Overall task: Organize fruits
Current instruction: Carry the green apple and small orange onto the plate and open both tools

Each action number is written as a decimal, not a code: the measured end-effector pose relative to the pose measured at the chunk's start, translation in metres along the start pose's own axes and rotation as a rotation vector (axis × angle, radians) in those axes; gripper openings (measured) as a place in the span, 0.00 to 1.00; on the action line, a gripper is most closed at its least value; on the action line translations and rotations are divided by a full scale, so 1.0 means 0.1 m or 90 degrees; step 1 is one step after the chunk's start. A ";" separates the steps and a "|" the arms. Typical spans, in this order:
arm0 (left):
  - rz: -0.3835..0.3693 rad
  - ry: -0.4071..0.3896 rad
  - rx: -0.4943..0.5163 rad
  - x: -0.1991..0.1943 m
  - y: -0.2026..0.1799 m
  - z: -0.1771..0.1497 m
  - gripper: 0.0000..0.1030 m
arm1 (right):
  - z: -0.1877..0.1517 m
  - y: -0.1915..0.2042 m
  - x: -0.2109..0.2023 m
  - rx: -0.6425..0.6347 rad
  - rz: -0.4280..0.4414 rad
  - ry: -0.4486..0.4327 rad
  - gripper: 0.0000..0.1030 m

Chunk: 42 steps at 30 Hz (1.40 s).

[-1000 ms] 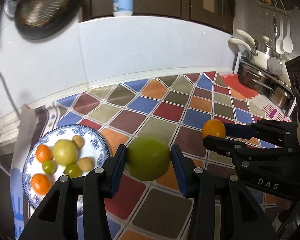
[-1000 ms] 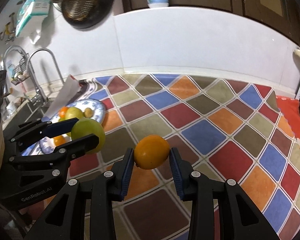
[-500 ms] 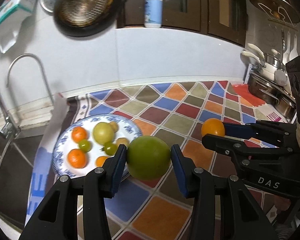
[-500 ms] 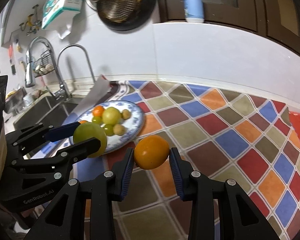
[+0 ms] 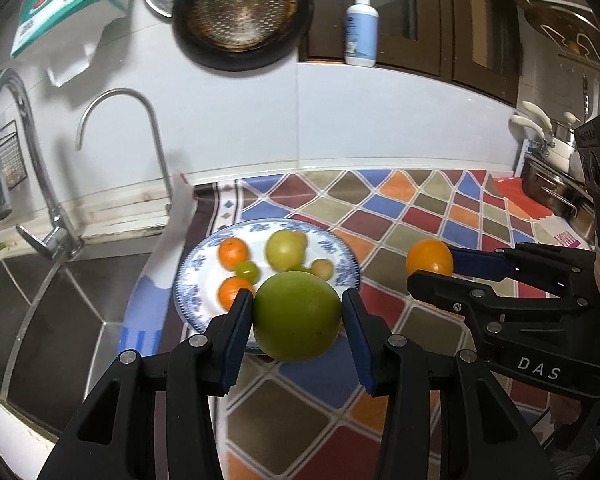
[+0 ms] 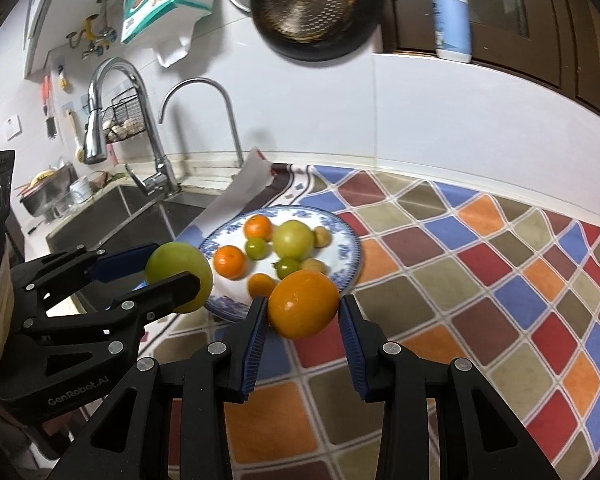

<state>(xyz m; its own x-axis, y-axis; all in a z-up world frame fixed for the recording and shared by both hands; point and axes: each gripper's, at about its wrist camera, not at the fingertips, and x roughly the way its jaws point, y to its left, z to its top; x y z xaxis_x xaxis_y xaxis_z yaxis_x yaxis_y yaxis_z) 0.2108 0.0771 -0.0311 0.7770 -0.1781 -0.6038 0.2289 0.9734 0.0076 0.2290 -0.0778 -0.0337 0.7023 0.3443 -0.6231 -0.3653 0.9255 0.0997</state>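
My left gripper (image 5: pixel 297 316) is shut on a large green fruit (image 5: pixel 296 316) and holds it in the air over the near rim of a blue-and-white plate (image 5: pixel 198 268). The plate holds several small orange, green and yellow fruits. My right gripper (image 6: pixel 303 310) is shut on an orange (image 6: pixel 303 304), held just above the plate's (image 6: pixel 350 248) near right rim. In the right wrist view the left gripper and green fruit (image 6: pixel 178 270) are to the plate's left. In the left wrist view the orange (image 5: pixel 430 258) is to the plate's right.
The plate sits on a colourful diamond-pattern mat (image 5: pixel 400 216) on the counter. A steel sink (image 5: pixel 60 304) with taps (image 6: pixel 148 128) lies to the left. Pots (image 5: pixel 556 192) stand at the far right. A white backsplash wall (image 5: pixel 300 128) rises behind.
Both grippers have moved left and back with their fruits. The plate has come from the far left to directly in front of them, and the sink has come into view.
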 end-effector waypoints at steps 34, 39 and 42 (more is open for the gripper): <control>0.003 0.049 0.036 1.00 0.96 0.20 0.44 | 0.41 0.52 1.28 -0.019 0.015 0.075 0.36; -0.013 0.062 0.042 1.17 0.97 0.22 0.44 | 0.42 0.47 1.41 -0.006 0.010 0.085 0.36; -0.020 0.069 0.038 1.25 0.98 0.21 0.45 | 0.41 0.45 1.44 -0.001 0.005 0.087 0.36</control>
<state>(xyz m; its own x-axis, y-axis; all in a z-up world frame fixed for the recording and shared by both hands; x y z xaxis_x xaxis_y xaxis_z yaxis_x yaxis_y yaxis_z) 0.3425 0.1468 -0.0889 0.7019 -0.1881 -0.6870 0.2890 0.9567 0.0334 0.3391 0.0202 -0.0871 0.6096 0.3268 -0.7222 -0.3718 0.9225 0.1037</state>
